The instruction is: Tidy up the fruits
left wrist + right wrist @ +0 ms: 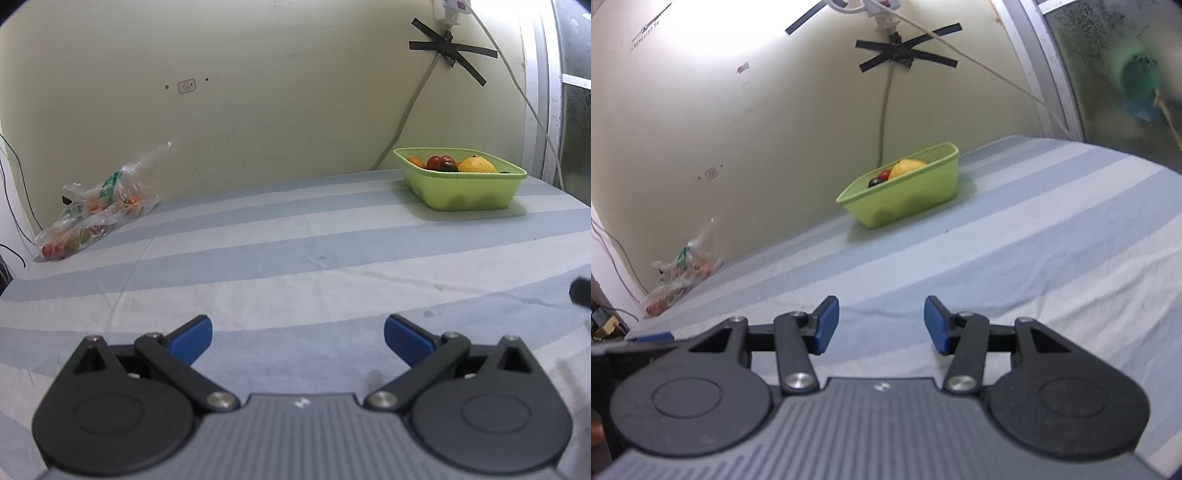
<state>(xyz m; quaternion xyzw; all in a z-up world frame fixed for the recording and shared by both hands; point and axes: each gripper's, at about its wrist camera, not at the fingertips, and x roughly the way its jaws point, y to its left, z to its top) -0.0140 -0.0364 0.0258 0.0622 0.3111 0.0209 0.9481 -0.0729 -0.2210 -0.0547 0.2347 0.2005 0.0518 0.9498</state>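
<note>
Both grippers, left (297,338) and right (881,325), empty with fingers apart; go for plastic fruit bag (96,206) by far wall, pinch film not fruit, carry toward green basket (460,184).

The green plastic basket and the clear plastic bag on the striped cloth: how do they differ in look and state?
The rigid green plastic basket keeps a firm rectangular shape, while the clear plastic bag lies crumpled and slumped. The basket is open on top, showing a yellow fruit and red fruits; the bag wraps its contents, seen only through the film. The basket stands at the right, the bag at the far left by the wall. Both hold fruit and rest on the striped cloth.
</note>
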